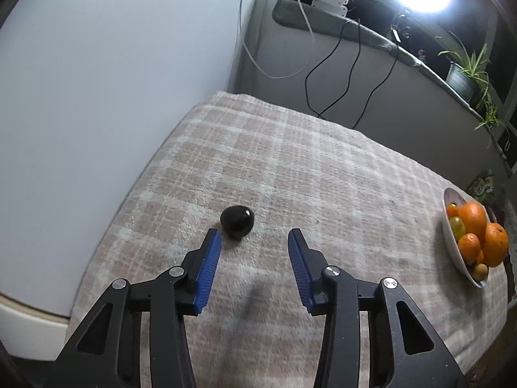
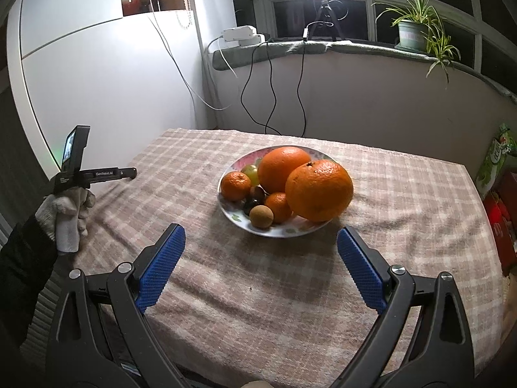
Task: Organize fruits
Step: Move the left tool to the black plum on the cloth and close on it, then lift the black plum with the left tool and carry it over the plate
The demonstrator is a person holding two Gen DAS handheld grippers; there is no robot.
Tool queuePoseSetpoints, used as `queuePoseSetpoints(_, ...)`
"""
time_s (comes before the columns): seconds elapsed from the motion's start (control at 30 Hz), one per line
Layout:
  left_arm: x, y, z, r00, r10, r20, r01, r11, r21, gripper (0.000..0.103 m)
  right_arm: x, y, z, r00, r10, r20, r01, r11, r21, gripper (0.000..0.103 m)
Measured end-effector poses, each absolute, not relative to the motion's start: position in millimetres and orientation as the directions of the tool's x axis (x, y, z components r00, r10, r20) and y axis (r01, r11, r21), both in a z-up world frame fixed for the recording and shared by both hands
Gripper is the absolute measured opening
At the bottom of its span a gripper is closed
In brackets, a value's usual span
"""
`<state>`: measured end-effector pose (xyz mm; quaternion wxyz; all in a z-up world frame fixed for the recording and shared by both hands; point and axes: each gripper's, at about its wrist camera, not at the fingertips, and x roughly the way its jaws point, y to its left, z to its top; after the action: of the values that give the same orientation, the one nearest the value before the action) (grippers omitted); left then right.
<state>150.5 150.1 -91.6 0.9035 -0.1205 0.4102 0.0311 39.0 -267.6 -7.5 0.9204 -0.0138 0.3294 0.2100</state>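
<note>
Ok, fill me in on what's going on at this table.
A person holds a hand-held gripper in each hand and is sorting fruit. The left hand-held gripper is open, just short of a dark fruit lying alone on the checked cloth. The right hand-held gripper is open and empty, in front of the plate already holding oranges, mandarins and smaller fruit.

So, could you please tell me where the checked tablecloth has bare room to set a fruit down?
Bare pink checked tablecloth lies between the open right gripper and the white floral plate, and beyond the small dark round fruit ahead of the open left gripper. The plate is crowded with oranges, small fruits and grapes.
</note>
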Motion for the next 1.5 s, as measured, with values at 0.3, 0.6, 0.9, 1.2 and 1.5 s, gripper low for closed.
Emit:
queuePoseSetpoints(0.3, 170, 155, -101, 0.638, -0.023, -0.77, -0.177, 0.968, -0.175, 0.036, 41, -273, -11, 0.691, 0.37, -0.621, -0.38, 0.917, 0.124, 0.097)
queuePoseSetpoints(0.6, 171, 161, -105, 0.64, -0.02, -0.768, -0.19, 0.964, -0.184, 0.023, 43, -275, -14, 0.685, 0.365, -0.631, -0.37, 0.92, 0.131, 0.097)
queuePoseSetpoints(0.9, 163, 148, -93, 0.668, -0.032, -0.744, -0.156, 0.971, -0.182, 0.022, 42, -277, -15, 0.688, 0.361, -0.629, -0.363, 0.922, 0.133, 0.097)
queuePoseSetpoints(1.2, 145, 96, -64, 0.714, -0.145, -0.685, -0.01, 0.976, -0.217, 0.022, 42, -278, -15, 0.689, 0.363, -0.627, -0.357, 0.923, 0.142, 0.097)
queuePoseSetpoints(1.5, 138, 37, -39, 0.723, -0.247, -0.645, 0.137, 0.967, -0.217, 0.022, 39, -283, -16, 0.694, 0.362, -0.623, -0.343, 0.926, 0.157, 0.097)
